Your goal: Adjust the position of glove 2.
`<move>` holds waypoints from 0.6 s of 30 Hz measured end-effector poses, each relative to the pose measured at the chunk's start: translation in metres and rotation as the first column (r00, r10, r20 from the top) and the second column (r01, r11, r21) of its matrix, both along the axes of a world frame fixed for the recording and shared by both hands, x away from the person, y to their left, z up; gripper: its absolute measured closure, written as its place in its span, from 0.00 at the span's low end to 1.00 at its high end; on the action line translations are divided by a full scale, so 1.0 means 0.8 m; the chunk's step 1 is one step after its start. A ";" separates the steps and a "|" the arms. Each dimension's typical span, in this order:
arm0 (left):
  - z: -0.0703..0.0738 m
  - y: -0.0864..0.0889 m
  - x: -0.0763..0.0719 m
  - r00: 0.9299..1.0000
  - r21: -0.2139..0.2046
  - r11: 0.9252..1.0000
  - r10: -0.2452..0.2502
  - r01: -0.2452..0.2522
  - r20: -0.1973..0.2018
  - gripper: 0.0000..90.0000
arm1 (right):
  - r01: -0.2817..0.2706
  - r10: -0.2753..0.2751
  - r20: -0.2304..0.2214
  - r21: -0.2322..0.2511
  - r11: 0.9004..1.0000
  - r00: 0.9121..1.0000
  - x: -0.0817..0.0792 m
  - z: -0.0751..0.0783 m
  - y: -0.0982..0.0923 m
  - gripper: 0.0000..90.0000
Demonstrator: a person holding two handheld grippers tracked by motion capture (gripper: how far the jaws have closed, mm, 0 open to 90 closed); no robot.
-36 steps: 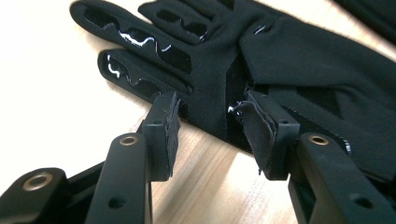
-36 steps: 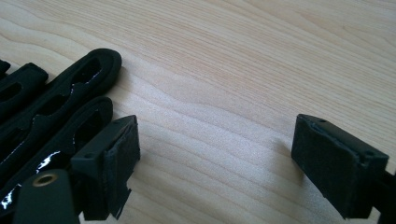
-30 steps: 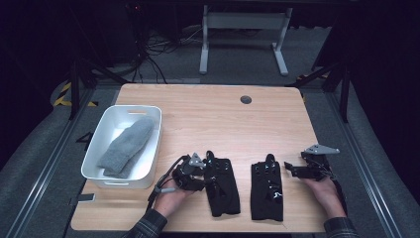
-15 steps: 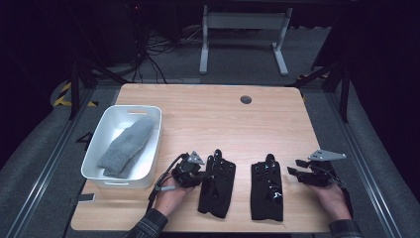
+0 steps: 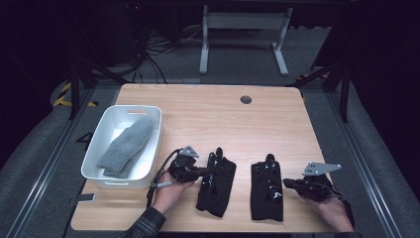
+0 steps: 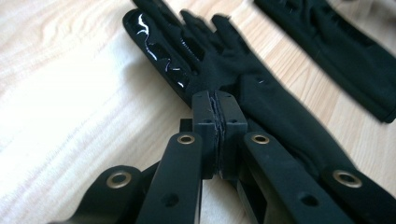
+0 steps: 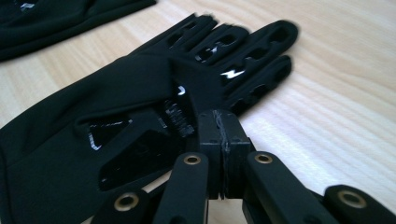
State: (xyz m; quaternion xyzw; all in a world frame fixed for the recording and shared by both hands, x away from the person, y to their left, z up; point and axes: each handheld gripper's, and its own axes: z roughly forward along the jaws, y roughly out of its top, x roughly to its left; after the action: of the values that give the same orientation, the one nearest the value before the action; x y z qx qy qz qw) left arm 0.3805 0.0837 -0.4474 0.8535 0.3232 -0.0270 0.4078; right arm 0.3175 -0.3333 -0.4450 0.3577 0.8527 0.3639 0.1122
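A light wooden worktop (image 5: 208, 114) with rounded corners carries three things. A white rectangular plastic basin (image 5: 101, 148) sits along its left edge. Two flat black fabric gloves lie side by side near the front edge: the left glove (image 5: 217, 182) at centre, the right glove (image 5: 266, 189) toward the right edge.

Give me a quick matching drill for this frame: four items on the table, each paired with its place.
Items:
1. grey cloth
2. left glove
3. right glove
4. round hole

Places:
A. at the left gripper tip
B. far side of table
C. inside white bin
D. beside the right gripper

Pairs: 1-C, 2-A, 3-D, 4-B
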 end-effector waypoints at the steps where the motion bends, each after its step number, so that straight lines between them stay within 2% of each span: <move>1: 0.004 0.001 0.002 1.000 -0.025 1.000 0.000 0.000 0.001 0.99 | -0.006 0.006 -0.003 0.000 1.000 1.000 0.001 -0.001 0.002 1.00; 12: 0.011 -0.004 0.006 1.000 -0.089 0.996 -0.017 0.016 -0.016 0.99 | -0.054 0.054 -0.038 -0.006 0.999 0.998 0.008 -0.008 0.020 1.00; 18: 0.011 -0.009 0.005 0.998 -0.119 0.992 -0.045 0.041 -0.038 0.99 | -0.073 0.072 -0.037 -0.012 0.997 0.997 0.013 -0.009 0.035 1.00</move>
State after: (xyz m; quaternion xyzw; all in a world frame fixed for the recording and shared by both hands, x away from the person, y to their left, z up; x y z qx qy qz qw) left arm 0.3844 0.0763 -0.4384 0.8340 0.3108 -0.0721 0.4502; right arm 0.3280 -0.3054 -0.4525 0.3325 0.8694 0.3553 0.0856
